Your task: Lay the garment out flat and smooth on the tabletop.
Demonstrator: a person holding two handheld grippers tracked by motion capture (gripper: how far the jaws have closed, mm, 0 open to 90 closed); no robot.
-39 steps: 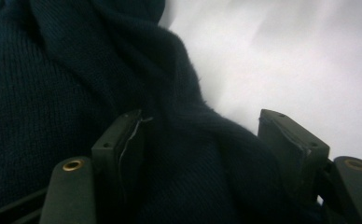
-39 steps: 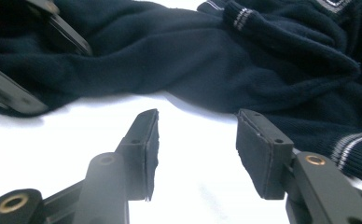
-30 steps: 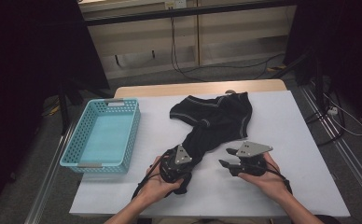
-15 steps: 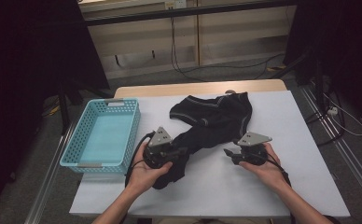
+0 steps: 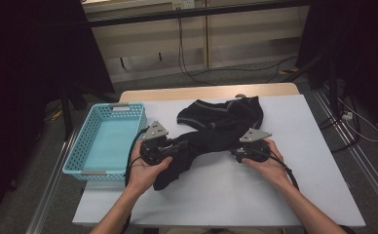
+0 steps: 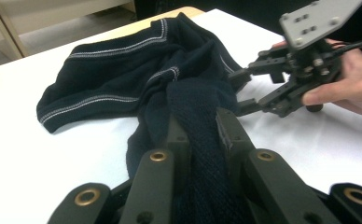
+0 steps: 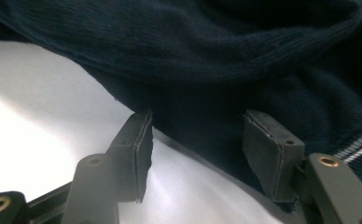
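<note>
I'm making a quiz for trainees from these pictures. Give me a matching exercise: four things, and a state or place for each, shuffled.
Things:
1. left gripper
2. right gripper
3. basket
4. dark garment

States or places:
A. turquoise, at the table's left edge
B. jaws open, just widened, beside the cloth
C. crumpled on the white table
D. jaws clamped on a fold of cloth

Pairs: 1-D, 2-B, 3-A, 4-C

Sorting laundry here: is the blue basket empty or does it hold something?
Empty: the basket shows only its bare blue floor, and the dark garment lies beside it on the table.
</note>
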